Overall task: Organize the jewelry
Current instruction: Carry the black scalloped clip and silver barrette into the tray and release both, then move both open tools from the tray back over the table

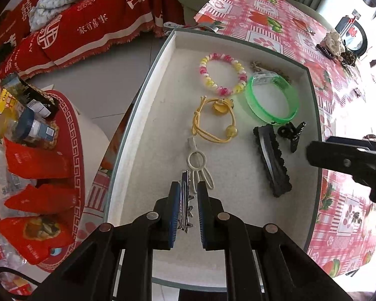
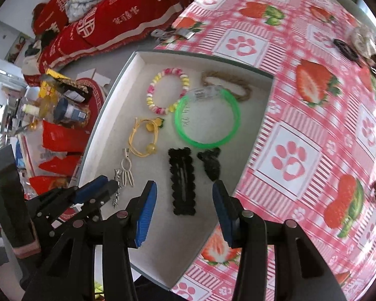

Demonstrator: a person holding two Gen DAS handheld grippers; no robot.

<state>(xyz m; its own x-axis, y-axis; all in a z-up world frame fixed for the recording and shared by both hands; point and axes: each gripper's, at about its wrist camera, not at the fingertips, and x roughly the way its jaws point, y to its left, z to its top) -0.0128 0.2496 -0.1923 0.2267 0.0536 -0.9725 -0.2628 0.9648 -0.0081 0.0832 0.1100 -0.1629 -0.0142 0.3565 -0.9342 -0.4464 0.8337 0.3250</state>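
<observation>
Our left claw is clenched on a silver clip, held low over the tray near its front edge, just beside the white clip. Our right claw hangs released — jaws wide — above the long black clip. Farther in lie a yellow tie, green bangle and beaded bracelet — all in the tray on the bench.

Both views close above tray

Green bangle: translucent glossy plastic. Hair clip in left claw: shiny metal. Tray lining: matt white. Bench cloth: glossy, printed.
</observation>
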